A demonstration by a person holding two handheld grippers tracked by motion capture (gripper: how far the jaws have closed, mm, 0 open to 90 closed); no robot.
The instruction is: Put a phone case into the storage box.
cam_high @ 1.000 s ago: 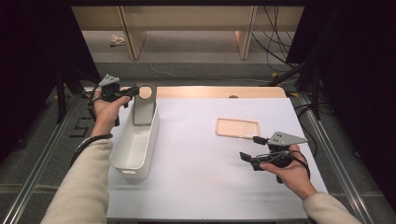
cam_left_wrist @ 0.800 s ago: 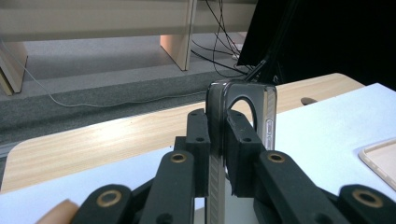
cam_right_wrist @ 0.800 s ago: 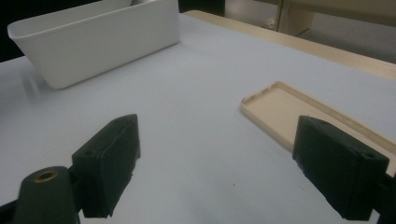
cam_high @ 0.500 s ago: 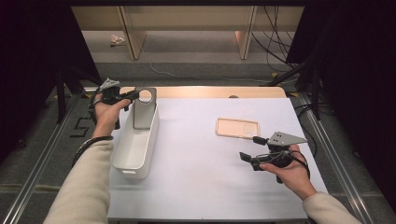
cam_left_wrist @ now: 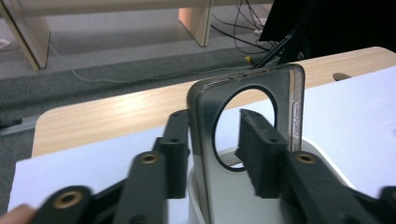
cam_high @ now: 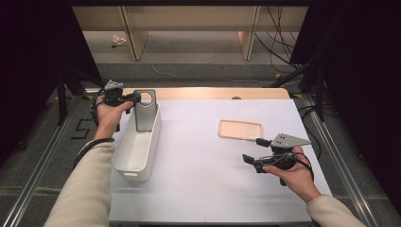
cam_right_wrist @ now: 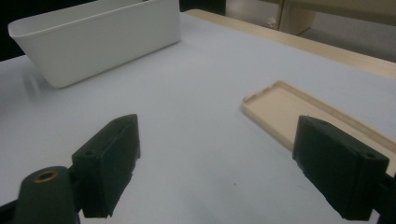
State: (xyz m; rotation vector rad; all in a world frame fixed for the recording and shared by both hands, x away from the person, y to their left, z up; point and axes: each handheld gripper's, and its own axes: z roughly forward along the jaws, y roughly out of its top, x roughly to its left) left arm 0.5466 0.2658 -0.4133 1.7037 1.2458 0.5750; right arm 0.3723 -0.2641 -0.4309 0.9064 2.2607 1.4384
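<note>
Grey phone case (cam_high: 144, 109) upright in far end of white bin (cam_high: 137, 147). Left claw (cam_high: 135, 98) astride its top edge, jaws just opening, pads spread clear. Right claw (cam_high: 249, 161) spread wide, empty, right of bin, near beige case (cam_high: 240, 130) flat on surface (cam_high: 198, 165).
</note>
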